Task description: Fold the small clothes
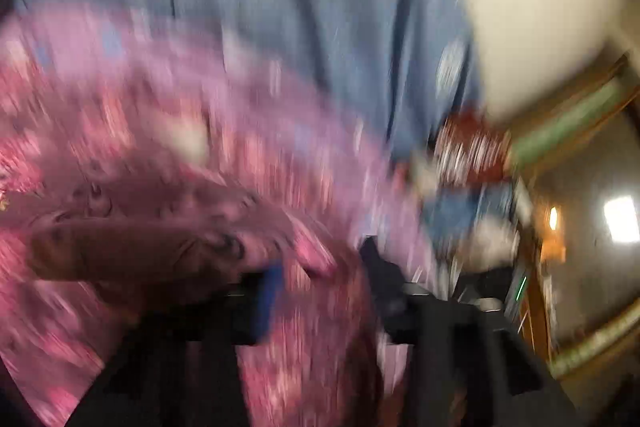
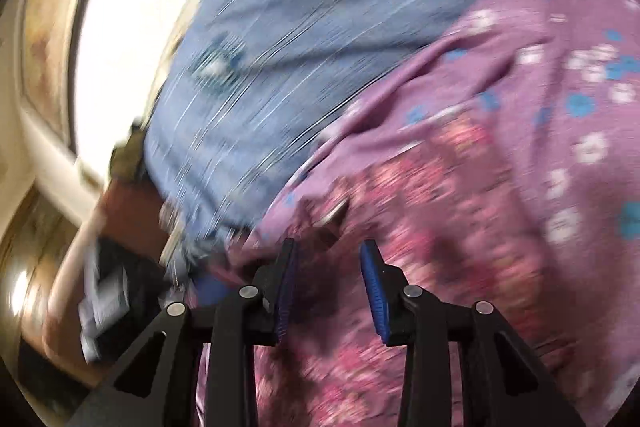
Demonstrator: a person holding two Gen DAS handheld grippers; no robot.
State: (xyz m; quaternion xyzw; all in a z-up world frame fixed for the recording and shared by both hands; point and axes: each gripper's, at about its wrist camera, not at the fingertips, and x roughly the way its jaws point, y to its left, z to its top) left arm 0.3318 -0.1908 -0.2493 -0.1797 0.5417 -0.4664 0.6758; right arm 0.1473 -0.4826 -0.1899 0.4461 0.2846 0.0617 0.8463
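Right gripper (image 2: 329, 287) parted (blurred), over purple garment (image 2: 500, 115)

One purple floral garment (image 2: 500, 155), one blue sheet (image 2: 320, 27).

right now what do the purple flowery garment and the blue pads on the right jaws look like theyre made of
Purple flowery garment: thin, soft woven or knit cloth, matte, judging by its loose folds and printed flowers; blur hides the weave. Blue pads: ribbed rubber or soft plastic, probably, from the fine ridges along their faces.
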